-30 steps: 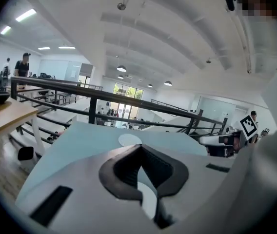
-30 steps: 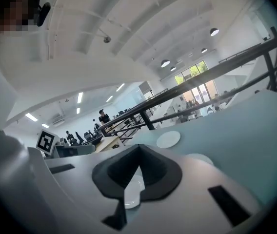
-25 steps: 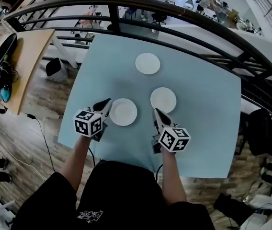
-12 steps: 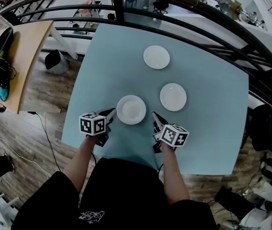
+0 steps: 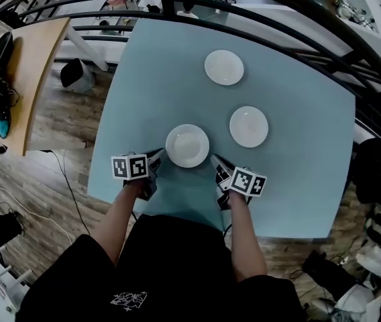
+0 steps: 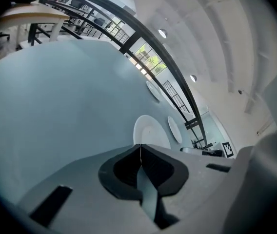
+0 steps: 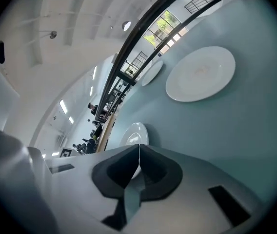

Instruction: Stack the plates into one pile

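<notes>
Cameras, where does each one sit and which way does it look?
Head view: on the person's head, looking steeply down at the table; shows arms, left claw, right claw.
Left gripper view: rides the left claw, looking along its shut jaws across the table.
Right gripper view: rides the right claw, same way, jaws shut.
Shared: all three show the near plate.

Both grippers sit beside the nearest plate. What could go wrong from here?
Both the left gripper and right gripper are shut; they must open first or they may just shove the near plate. It lies flat on the table, so its low rim may be hard to pinch.
</notes>
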`<state>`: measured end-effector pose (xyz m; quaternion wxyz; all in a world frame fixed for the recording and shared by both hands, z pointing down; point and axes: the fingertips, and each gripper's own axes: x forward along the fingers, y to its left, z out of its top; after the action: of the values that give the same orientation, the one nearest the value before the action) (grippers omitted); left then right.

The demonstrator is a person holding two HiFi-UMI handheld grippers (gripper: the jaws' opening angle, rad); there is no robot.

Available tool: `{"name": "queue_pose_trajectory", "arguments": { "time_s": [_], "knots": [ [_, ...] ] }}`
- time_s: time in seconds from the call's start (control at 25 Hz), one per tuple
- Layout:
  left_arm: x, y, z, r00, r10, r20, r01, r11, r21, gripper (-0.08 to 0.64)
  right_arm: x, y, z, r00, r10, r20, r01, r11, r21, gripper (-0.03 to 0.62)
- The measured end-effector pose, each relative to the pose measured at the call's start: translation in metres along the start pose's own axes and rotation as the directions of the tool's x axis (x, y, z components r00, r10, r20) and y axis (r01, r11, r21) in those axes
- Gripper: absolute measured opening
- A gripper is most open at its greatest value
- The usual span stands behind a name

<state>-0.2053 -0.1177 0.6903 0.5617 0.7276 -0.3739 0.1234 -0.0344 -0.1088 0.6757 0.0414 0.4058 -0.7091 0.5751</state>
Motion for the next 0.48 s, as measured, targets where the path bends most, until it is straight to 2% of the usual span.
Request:
{"name": "queue_pose_trajectory", "arguments": {
  "time_s": [0.24,0.28,0.32,0.48],
  "knots": [
    [0.0043,-0.0017,0.0041,0.998,-0.065,0.008,0.066,0.994,-0.085,0.022,0.001,-0.0043,0.0013,0.999,0.04,0.0,-0.04,0.997,0.073,0.016],
    [0.0047,-0.0019,0.005,0.997,-0.073,0.011,0.073,0.993,-0.094,0.036,0.0014,-0.0046,0.0008,0.999,0.043,-0.005,-0.042,0.996,0.078,0.068],
    [0.0049,-0.0023,0.006,0.997,-0.08,0.015,0.082,0.991,-0.103,0.049,0.0019,-0.005,0.0001,0.999,0.044,-0.009,-0.043,0.996,0.082,0.089],
    [0.0055,-0.0015,0.0069,0.995,-0.1,0.02,0.102,0.985,-0.142,0.079,0.0062,-0.007,-0.0039,0.999,0.036,-0.02,-0.034,0.995,0.097,0.091]
  ]
}}
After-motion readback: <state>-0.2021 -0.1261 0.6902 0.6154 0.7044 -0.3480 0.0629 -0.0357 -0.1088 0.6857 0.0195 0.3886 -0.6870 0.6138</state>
